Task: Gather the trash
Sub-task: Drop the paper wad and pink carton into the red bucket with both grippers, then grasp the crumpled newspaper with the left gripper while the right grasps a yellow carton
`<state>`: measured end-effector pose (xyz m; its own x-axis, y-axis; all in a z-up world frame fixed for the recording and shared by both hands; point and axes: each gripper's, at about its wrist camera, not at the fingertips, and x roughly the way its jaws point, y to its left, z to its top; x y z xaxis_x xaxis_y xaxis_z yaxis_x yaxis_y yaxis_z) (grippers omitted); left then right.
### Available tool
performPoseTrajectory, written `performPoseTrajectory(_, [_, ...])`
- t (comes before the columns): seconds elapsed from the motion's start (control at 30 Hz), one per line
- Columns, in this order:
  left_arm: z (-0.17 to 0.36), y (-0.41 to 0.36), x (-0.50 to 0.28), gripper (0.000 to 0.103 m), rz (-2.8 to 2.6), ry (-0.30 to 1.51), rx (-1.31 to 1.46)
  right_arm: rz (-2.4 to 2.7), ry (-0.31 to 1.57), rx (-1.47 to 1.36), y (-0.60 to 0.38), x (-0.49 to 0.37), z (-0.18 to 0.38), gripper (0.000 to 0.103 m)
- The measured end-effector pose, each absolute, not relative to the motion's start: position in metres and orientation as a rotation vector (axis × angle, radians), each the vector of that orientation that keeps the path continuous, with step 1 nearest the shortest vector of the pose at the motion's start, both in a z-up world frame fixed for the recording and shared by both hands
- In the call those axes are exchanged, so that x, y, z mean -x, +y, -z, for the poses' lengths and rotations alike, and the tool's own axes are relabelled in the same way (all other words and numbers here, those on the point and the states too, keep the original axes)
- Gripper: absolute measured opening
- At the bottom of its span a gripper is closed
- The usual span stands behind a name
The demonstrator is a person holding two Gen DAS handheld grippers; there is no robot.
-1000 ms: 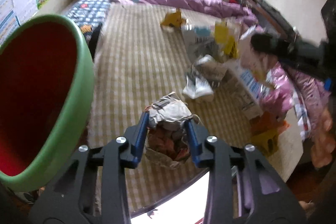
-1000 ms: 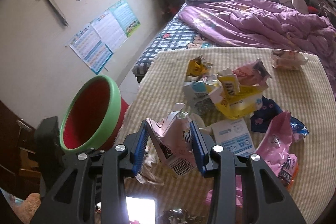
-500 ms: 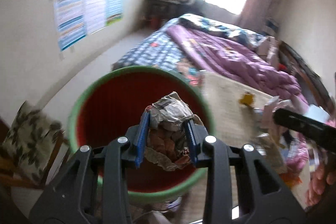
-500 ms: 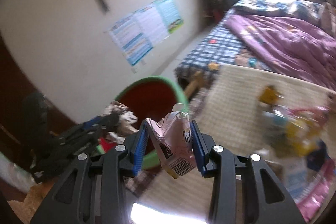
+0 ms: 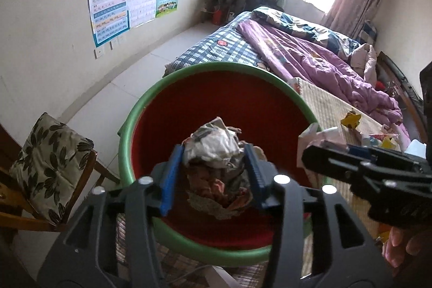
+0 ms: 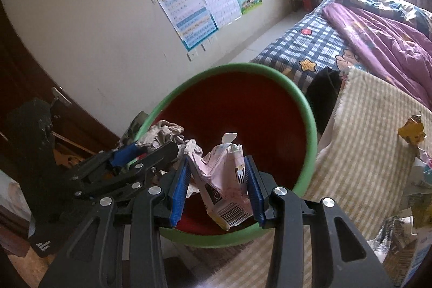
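Note:
A red bin with a green rim [image 5: 172,88] [image 6: 310,112] stands beside the mat. My left gripper [image 5: 213,174] is shut on a crumpled paper wad [image 5: 216,145] and holds it over the bin's mouth. My right gripper [image 6: 217,185] is shut on a crushed pink carton [image 6: 224,180], also over the bin. The left gripper and its wad show at the left of the right wrist view [image 6: 129,153]. The right gripper shows at the right of the left wrist view [image 5: 364,166].
More wrappers and cartons lie on the checked mat [image 6: 359,142], among them a yellow wrapper [image 6: 411,130]. A cushioned wooden chair [image 5: 46,169] stands left of the bin. A bed with a purple quilt [image 5: 310,56] lies behind.
Both grippers have swung from the mat to over the bin, each still holding its piece of trash. In the last half second they moved closer over its mouth.

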<state>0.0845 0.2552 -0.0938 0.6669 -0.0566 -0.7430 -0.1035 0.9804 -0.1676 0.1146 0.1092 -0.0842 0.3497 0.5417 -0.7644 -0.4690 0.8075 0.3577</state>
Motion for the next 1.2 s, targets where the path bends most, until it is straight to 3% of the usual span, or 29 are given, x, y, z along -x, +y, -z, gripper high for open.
performPoseTrajectory(0.2, [0.093,0.263,-0.085,0.064,-0.027,0.828,0.217,-0.645,1.041,-0.077,0.117,-0.112,0.091,0.040])
performPoseTrajectory(0.33, [0.092,0.272,-0.084,0.066,-0.037,0.811,0.239,-0.638,1.051,-0.080,0.119,-0.114,0.097,0.041])
performPoseTrajectory(0.5, [0.088,0.274,-0.081,0.066,-0.053,0.804,0.239,-0.641,1.045,-0.121,0.115,-0.115,0.098,0.058])
performPoseTrajectory(0.67, [0.085,0.269,-0.077,0.066,-0.059,0.795,0.229,-0.633,0.999,-0.146,0.098,-0.108,0.080,0.059])
performPoseTrajectory(0.93, [0.074,0.233,-0.071,0.066,-0.021,0.775,0.205,-0.531,0.883,-0.199,0.014,-0.090,0.039,0.059])
performPoseTrajectory(1.2, [0.070,0.155,-0.065,0.066,0.106,0.783,0.163,-0.323,0.842,-0.263,-0.112,-0.059,0.032,0.060])
